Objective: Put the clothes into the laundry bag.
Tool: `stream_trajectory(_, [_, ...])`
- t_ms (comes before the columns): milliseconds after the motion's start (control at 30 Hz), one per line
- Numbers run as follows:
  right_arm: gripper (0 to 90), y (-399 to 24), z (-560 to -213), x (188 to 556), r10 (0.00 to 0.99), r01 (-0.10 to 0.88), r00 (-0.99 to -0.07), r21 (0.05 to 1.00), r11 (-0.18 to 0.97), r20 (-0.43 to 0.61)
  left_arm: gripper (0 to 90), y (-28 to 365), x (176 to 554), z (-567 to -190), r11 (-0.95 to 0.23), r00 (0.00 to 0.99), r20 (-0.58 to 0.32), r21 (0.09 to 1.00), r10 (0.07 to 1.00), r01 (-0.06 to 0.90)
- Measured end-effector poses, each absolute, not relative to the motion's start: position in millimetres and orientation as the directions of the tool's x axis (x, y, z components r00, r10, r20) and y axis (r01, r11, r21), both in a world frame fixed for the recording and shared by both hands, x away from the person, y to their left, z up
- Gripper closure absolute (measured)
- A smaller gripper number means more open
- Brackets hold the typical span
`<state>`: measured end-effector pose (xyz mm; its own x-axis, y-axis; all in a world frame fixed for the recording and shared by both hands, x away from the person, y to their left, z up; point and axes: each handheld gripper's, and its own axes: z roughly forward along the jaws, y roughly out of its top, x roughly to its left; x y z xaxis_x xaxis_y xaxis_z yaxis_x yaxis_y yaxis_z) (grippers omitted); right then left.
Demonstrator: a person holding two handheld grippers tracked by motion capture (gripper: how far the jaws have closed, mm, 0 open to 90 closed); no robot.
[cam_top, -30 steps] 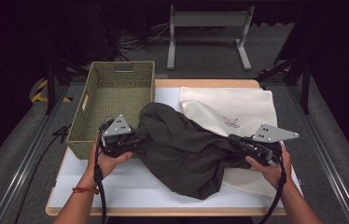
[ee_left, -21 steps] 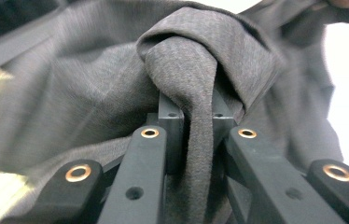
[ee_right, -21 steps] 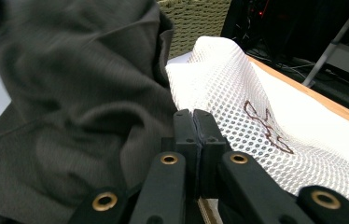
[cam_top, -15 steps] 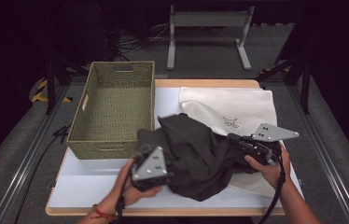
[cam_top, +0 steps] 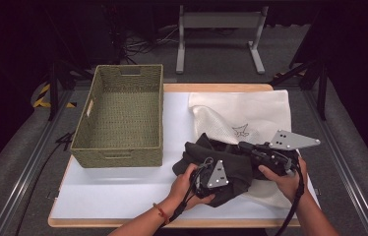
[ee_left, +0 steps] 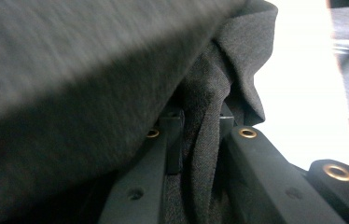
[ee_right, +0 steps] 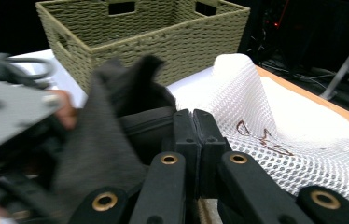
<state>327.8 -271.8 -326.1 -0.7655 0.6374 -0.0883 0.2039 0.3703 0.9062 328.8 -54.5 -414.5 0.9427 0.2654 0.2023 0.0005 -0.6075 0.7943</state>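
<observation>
— So, where is the dark cloth (cam_top: 231, 164) now?

— It sits bunched up on the white mat (cam_top: 123, 189), near the front of the table. Part of it lies over the white mesh bag (cam_top: 260, 110).

— Who holds it?

— Both tongs do. The left gripper (cam_top: 202, 178) has its jaws pinched on a fold of the cloth; from its own camera you can see the fabric squeezed between them, with more cloth draped over the top.

— And the other one?

— The right gripper (ee_right: 194, 122) has its jaws pressed tight together on the cloth's edge, right where the cloth meets the mesh bag. The two hands are close, with the cloth between them.

— What about the basket (cam_top: 120, 115)?

— It stands to the left, just beside the cloth, not touching it.
</observation>
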Motion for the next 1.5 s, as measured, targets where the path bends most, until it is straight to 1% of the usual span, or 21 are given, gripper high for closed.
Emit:
stream_trajectory(133, [89.9, -268.5, -325.3, 326.0, 0.634, 0.202, -0.769, 0.907, 0.37, -0.087, 81.4, -60.5, 340.1, -415.6, -0.565, 0.915, 0.201, 0.824, 0.35, 0.035])
stream_trajectory(267, [89.9, -268.6, -327.6, 327.9, 0.644, 0.211, -0.76, 0.903, 0.375, -0.09, 77.7, -64.1, 342.0, -417.9, -0.554, 0.917, 0.18, 0.831, 0.357, 0.053])
stream_trajectory(333, [89.9, -270.8, -327.8, 328.9, 0.649, 0.214, -0.756, 0.905, 0.367, -0.085, 69.5, -59.0, 336.4, -414.7, -0.547, 0.939, 0.166, 0.837, 0.301, 0.027])
stream_trajectory(367, [89.9, -272.0, -327.5, 329.0, 0.655, 0.211, -0.75, 0.905, 0.369, -0.092, 62.8, -53.3, 332.9, -411.2, -0.532, 0.955, 0.138, 0.847, 0.262, 0.024])
stream_trajectory(400, [89.9, -273.7, -327.1, 329.0, 0.662, 0.205, -0.742, 0.904, 0.376, -0.107, 51.7, -49.1, 330.4, -408.7, -0.525, 0.966, 0.113, 0.851, 0.23, 0.025])
stream_trajectory(467, [89.9, -276.0, -327.3, 329.7, 0.666, 0.209, -0.739, 0.904, 0.372, -0.103, 41.5, -35.3, 322.3, -400.7, -0.515, 0.969, 0.122, 0.857, 0.213, 0.005])
stream_trajectory(533, [89.9, -278.3, -328.1, 330.6, 0.672, 0.213, -0.733, 0.905, 0.369, -0.102, 29.5, -19.3, 316.6, -391.4, -0.482, 0.98, 0.074, 0.876, 0.183, 0.024])
stream_trajectory(633, [89.9, -279.9, -328.3, 331.5, 0.677, 0.219, -0.73, 0.905, 0.365, -0.096, 21.0, 8.8, 306.3, -377.6, -0.444, 0.968, 0.108, 0.896, 0.228, 0.005])
stream_trajectory(767, [89.9, -278.4, -327.3, 331.3, 0.676, 0.217, -0.73, 0.904, 0.369, -0.101, 12.7, 25.8, 309.2, -379.7, -0.469, 0.913, 0.17, 0.883, 0.371, 0.025])
stream_trajectory(867, [89.9, -276.1, -328.0, 331.8, 0.667, 0.217, -0.738, 0.901, 0.375, -0.1, 10.1, 24.7, 324.5, -388.4, -0.452, 0.885, 0.112, 0.884, 0.451, 0.118])
stream_trajectory(1000, [89.9, -273.5, -329.6, 332.1, 0.658, 0.22, -0.746, 0.897, 0.385, -0.099, 4.1, 11.7, 346.4, -398.1, -0.451, 0.892, 0.029, 0.87, 0.451, 0.2])
stream_trajectory(1033, [89.9, -271.7, -331.1, 332.8, 0.648, 0.222, -0.756, 0.891, 0.395, -0.099, 3.8, 1.5, 357.1, -403.0, -0.451, 0.899, -0.01, 0.863, 0.438, 0.229])
stream_trajectory(1100, [89.9, -271.4, -331.4, 332.8, 0.647, 0.222, -0.756, 0.891, 0.396, -0.099, 4.2, -6.5, 360.2, -406.5, -0.465, 0.903, -0.001, 0.857, 0.43, 0.222])
stream_trajectory(1200, [89.9, -270.8, -332.3, 332.9, 0.642, 0.225, -0.761, 0.89, 0.397, -0.094, 13.1, -28.2, 362.5, -416.7, -0.561, 0.926, 0.037, 0.804, 0.377, 0.196])
stream_trajectory(1233, [89.9, -270.5, -332.5, 333.0, 0.64, 0.226, -0.763, 0.89, 0.395, -0.091, 22.6, -37.1, 361.1, -421.3, -0.6, 0.922, 0.078, 0.779, 0.379, 0.181])
stream_trajectory(1267, [89.9, -268.6, -332.9, 333.0, 0.635, 0.225, -0.767, 0.89, 0.396, -0.088, 39.6, -42.0, 360.3, -423.7, -0.614, 0.921, 0.099, 0.771, 0.378, 0.168])
stream_trajectory(1300, [89.9, -268.6, -332.9, 333.0, 0.635, 0.225, -0.767, 0.89, 0.396, -0.088, 39.6, -43.9, 360.6, -424.0, -0.616, 0.922, 0.109, 0.772, 0.372, 0.158])
stream_trajectory(1333, [89.9, -267.5, -332.8, 332.6, 0.632, 0.225, -0.77, 0.89, 0.395, -0.086, 45.9, -45.1, 362.4, -423.4, -0.606, 0.92, 0.113, 0.781, 0.375, 0.151])
stream_trajectory(1367, [89.9, -265.8, -332.3, 331.8, 0.625, 0.222, -0.776, 0.892, 0.394, -0.083, 56.7, -44.9, 364.1, -422.8, -0.597, 0.919, 0.109, 0.787, 0.379, 0.154])
stream_trajectory(1433, [89.9, -261.7, -330.1, 329.9, 0.612, 0.219, -0.788, 0.897, 0.384, -0.07, 71.3, -42.1, 365.4, -421.4, -0.554, 0.912, 0.108, 0.82, 0.397, 0.144])
stream_trajectory(1500, [89.9, -257.9, -327.7, 328.9, 0.603, 0.213, -0.795, 0.901, 0.378, -0.065, 74.9, -40.9, 362.2, -418.9, -0.525, 0.904, 0.123, 0.842, 0.41, 0.123])
